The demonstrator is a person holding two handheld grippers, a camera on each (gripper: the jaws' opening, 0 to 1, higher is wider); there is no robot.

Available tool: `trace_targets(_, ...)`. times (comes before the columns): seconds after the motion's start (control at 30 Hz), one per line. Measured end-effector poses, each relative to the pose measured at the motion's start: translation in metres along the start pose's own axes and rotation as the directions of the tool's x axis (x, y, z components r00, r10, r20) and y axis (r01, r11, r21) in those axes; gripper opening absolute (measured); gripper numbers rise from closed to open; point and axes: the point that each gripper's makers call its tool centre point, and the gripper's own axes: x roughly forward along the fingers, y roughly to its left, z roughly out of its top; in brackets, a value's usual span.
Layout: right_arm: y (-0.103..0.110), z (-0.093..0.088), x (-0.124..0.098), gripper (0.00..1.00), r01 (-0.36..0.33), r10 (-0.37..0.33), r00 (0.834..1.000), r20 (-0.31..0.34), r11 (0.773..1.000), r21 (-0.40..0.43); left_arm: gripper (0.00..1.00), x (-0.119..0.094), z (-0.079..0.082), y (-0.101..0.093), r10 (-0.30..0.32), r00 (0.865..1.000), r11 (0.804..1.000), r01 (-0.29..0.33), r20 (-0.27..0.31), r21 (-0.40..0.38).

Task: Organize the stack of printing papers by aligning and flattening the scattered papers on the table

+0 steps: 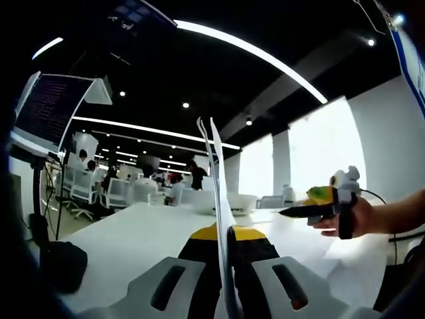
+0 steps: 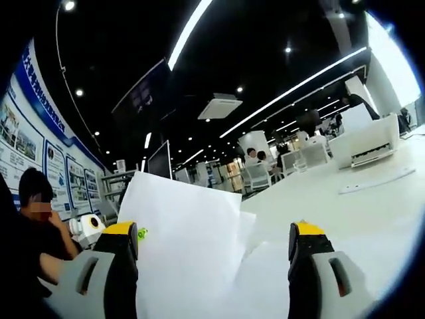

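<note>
left gripper (image 1: 228, 279): jaws closed narrow on papers (image 1: 219, 199); sheets are pinched edge-on and held upright, standing up out of the jaws above the desk (image 1: 133, 232).
right gripper (image 2: 212, 256): jaws are spread wide, nothing clamped; same papers (image 2: 182, 232) are seen broadside between the jaws; contact with either jaw cannot be told.
right gripper in left gripper view (image 1: 319, 209): held in a hand (image 1: 355, 216), off to the side of the upright sheets, apart from them, pointing toward them.
papers: a few sheets at least, edges not flush, top edges are splayed slightly in left gripper view; one corner is offset behind another in right gripper view. More white sheets are seen lying flat on the desk under the hand.
desk: white, long; printer (image 2: 368, 146) is set at the far end, well apart.
background: office chairs, people seated far off, a person (image 2: 36, 219) near the wall posters.
step: judged as alignment, stack lifted on edge by left gripper, not yet squared or laid flat.
next move: likely calls for bottom edges to be tapped on the desk, loose side to be steadied or pushed flush by the open right gripper, then stack to be laid down and flattened.
risk: thin sheets may bend or slip from the pinch.
</note>
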Motion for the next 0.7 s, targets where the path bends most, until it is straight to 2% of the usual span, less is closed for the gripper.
trace_targets(0.7,-0.022,0.000,-0.030,0.90,0.089,-0.090,0.996,-0.006,0.995,-0.053,0.07,0.000,0.000,-0.002,-0.002,1.000,1.000,0.002,-0.003,0.003)
